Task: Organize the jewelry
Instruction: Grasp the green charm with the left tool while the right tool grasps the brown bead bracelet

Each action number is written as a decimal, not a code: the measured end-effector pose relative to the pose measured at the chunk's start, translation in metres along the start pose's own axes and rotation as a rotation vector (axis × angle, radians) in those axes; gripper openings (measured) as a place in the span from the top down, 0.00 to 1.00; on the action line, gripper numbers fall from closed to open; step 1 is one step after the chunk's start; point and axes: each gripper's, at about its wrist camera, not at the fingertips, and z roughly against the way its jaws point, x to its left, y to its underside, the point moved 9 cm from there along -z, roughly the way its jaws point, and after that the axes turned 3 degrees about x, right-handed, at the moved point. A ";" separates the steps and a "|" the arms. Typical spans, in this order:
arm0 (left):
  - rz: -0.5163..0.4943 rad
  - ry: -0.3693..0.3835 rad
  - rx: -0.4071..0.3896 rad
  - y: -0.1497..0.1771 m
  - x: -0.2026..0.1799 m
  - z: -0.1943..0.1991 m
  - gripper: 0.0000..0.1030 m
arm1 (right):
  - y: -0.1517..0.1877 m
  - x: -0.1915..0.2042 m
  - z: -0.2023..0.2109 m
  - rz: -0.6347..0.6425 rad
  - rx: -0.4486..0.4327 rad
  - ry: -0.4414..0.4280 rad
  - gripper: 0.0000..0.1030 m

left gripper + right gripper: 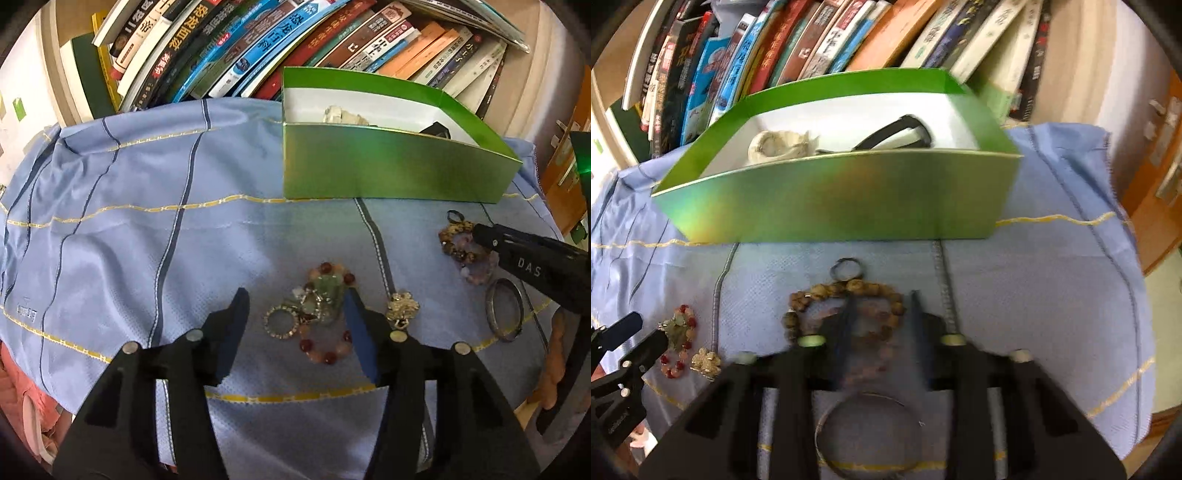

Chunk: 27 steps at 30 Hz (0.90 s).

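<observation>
the left gripper (pixel 295 295) hangs with its claws apart around a red bead bracelet (pixel 327 317) and a sparkly ring (pixel 281 322) on the blue cloth (pixel 129 240). the right gripper (pixel 882 306) sits over a brown bead bracelet (pixel 846 295); i cannot tell if it pinches it. the green box (pixel 831 192) stands behind

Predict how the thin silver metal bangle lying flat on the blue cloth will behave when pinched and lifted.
The thin silver metal bangle looks like a rigid hoop, so it should probably keep its shape rather than droop like the beaded bracelets. Its smooth, narrow band may slip between the pads. Set down on edge, it could well roll across the blue cloth.
</observation>
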 end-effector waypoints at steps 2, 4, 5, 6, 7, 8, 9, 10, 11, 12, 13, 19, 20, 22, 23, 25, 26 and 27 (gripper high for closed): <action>-0.007 0.009 0.009 0.002 -0.002 -0.002 0.48 | 0.000 0.002 0.003 0.009 -0.003 0.010 0.92; -0.016 0.018 0.011 0.001 -0.006 -0.005 0.50 | 0.001 0.002 0.008 0.005 -0.019 0.010 0.92; -0.021 0.023 0.012 0.002 -0.009 -0.006 0.60 | 0.002 0.001 0.011 0.007 -0.026 0.012 0.92; -0.027 0.028 0.016 0.002 -0.011 -0.007 0.70 | 0.002 0.000 0.015 0.008 -0.033 0.014 0.92; -0.032 0.033 0.019 0.003 -0.013 -0.008 0.75 | 0.003 -0.002 0.018 0.006 -0.040 0.013 0.92; -0.036 0.029 0.016 0.003 -0.014 -0.008 0.83 | 0.003 -0.004 0.023 0.002 -0.050 0.010 0.92; -0.035 0.025 0.010 0.002 -0.014 -0.008 0.84 | 0.004 -0.005 0.027 0.001 -0.059 0.010 0.92; -0.028 0.032 0.003 0.001 -0.014 -0.006 0.84 | 0.004 -0.006 0.031 0.000 -0.067 0.013 0.92; -0.026 0.035 -0.003 0.000 -0.015 -0.003 0.85 | 0.005 -0.009 0.035 -0.003 -0.074 0.016 0.92; -0.026 0.034 -0.008 -0.001 -0.015 -0.002 0.85 | 0.005 -0.011 0.038 -0.008 -0.080 0.015 0.92; -0.025 0.032 -0.015 -0.001 -0.015 0.001 0.85 | 0.006 -0.013 0.041 -0.012 -0.084 0.015 0.92; -0.016 0.014 -0.091 -0.011 -0.009 0.033 0.85 | 0.008 -0.036 0.068 -0.053 -0.145 0.046 0.92; -0.013 0.005 -0.108 -0.014 -0.007 0.039 0.85 | 0.007 -0.041 0.073 -0.060 -0.155 0.052 0.92; -0.005 -0.011 -0.115 -0.017 -0.003 0.041 0.85 | 0.008 -0.050 0.077 -0.077 -0.164 0.060 0.92; 0.003 -0.018 -0.105 -0.017 -0.001 0.039 0.85 | 0.009 -0.055 0.077 -0.084 -0.162 0.065 0.92; 0.000 -0.017 -0.084 -0.013 -0.003 0.034 0.85 | 0.013 -0.065 0.074 -0.100 -0.146 0.079 0.92; -0.012 -0.006 -0.073 -0.010 -0.008 0.031 0.85 | 0.015 -0.070 0.071 -0.109 -0.138 0.088 0.92; -0.022 0.006 -0.064 -0.008 -0.014 0.028 0.85 | 0.018 -0.075 0.069 -0.116 -0.131 0.097 0.92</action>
